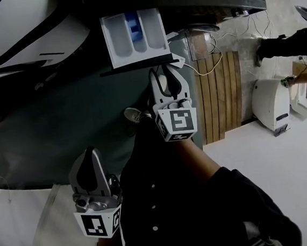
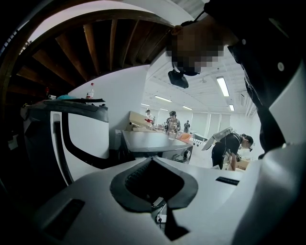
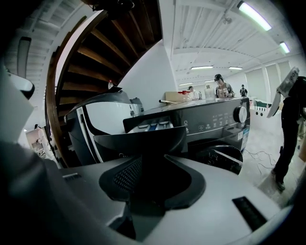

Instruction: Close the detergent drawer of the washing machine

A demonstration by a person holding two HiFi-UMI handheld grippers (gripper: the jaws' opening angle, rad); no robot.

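Note:
The detergent drawer [image 1: 134, 32] stands pulled out of the dark washing machine [image 1: 62, 128], showing a white tray with a blue compartment. Its dark front panel [image 3: 138, 139] fills the space just ahead of my right gripper [image 3: 152, 158]. In the head view the right gripper [image 1: 164, 69] has its tips at the panel's right end, a narrow gap between them. I cannot tell whether they touch the panel. My left gripper [image 1: 91, 151] hangs lower left in front of the machine, away from the drawer. Its tips meet with nothing between them [image 2: 153, 160].
A white machine [image 1: 21, 35] stands at the left of the washer. To the right lie a wooden slatted panel [image 1: 221, 97], cables and a white appliance [image 1: 270, 103] on the pale floor. Another person [image 1: 292, 44] stands at the far right. My shoe [image 1: 134, 115] shows beneath the right gripper.

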